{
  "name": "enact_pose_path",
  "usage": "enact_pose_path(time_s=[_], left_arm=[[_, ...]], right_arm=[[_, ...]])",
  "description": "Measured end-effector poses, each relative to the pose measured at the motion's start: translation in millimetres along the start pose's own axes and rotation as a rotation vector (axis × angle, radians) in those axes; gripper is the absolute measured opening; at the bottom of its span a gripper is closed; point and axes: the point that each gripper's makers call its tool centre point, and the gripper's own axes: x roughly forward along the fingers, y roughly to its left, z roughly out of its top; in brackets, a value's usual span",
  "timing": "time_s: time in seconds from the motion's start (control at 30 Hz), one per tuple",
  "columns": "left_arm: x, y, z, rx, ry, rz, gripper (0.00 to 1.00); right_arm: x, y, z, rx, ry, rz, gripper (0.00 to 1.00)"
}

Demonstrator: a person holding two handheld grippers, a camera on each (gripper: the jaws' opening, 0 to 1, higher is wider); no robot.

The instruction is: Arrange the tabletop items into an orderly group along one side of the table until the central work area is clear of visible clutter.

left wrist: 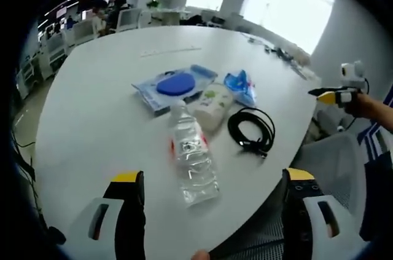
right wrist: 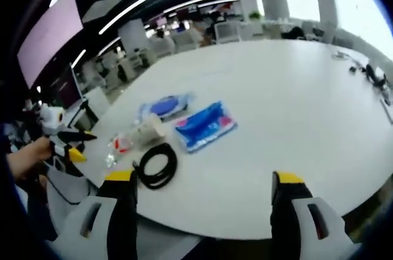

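So there's a big white counter (left wrist: 92, 118) in an open office, and the stuff is bunched near its near edge. In the left gripper view a clear water bottle (left wrist: 192, 155) lies on its side, cap end pointing away, right between that tool's jaws further out. Just past its cap sits a white wipes pack (left wrist: 212, 105) with a green label, and touching that on the far side is a flat blue pouch (left wrist: 175, 86) with a round dark blue patch. A small crinkly blue packet (left wrist: 241, 86) sits just beside the wipes, and a coiled black cable (left wrist: 252, 128) lies next to the bottle, toward the counter edge.

The left tool (left wrist: 215, 186) hangs over the near edge with jaws spread wide, nothing in them. Off at the side you can see the right tool (left wrist: 334, 94) in a hand, away from the pile; can't tell from there how its jaws stand.

In the right gripper view the right tool (right wrist: 202, 192) is also gaping open and empty, above the counter edge, with the cable (right wrist: 158, 165) near its left jaw. The left tool (right wrist: 73, 146) shows there in a hand beyond the counter.
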Motion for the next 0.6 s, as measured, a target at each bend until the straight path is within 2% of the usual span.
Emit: enact_pose_path(time_s=[0.17, 0.33, 0.6], left_arm=[[-1.1, 4.0, -1.7, 0.017, 0.021, 0.027, 0.9], [-4.1, 9.2, 0.6, -0.018, 0.007, 0.048, 0.88], [8.1, 11.2, -5.9, -0.001, 0.052, 0.067, 0.88]], right_arm=[[3.3, 2.7, 2.4, -0.022, 0.01, 0.022, 0.88], [11.6, 0.6, 4.7, -0.009, 0.007, 0.035, 0.88], [22.2, 6.6, 5.0, -0.019, 0.016, 0.065, 0.88]])
